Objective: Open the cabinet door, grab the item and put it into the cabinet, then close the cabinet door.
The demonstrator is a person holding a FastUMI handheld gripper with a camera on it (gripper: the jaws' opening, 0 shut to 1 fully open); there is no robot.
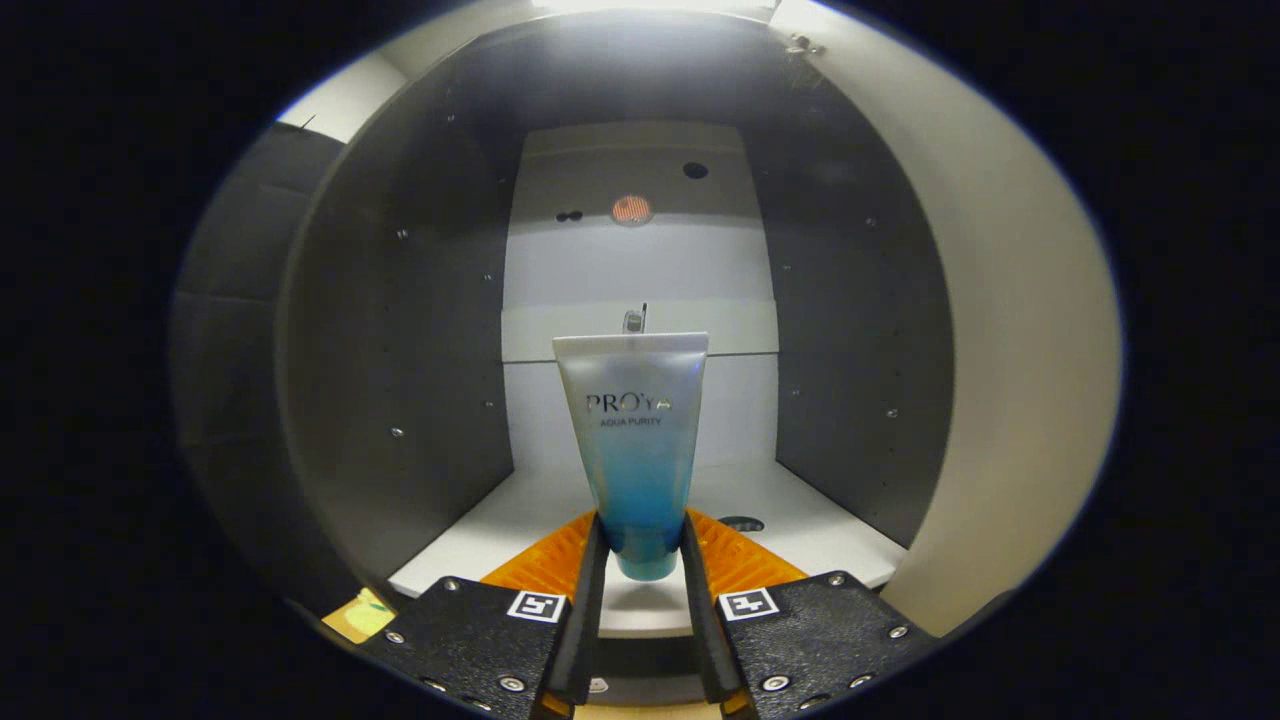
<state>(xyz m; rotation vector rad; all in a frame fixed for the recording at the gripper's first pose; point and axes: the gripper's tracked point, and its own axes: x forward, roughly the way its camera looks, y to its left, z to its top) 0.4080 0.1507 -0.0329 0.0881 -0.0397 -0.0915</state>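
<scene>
The hand-held gripper (641,560) is pointing straight into the open cabinet (400,330), both fingers squeezing the tube (636,440). The tube is standing upright over the cabinet's white shelf (500,530). Its cap end is hiding between the fingers.

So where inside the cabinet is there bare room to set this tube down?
The white cabinet floor lies bare left of the tube, up to the grey side wall. Right of the tube it is bare too, apart from a dark round hole. The fingers are shut on the tube.
</scene>
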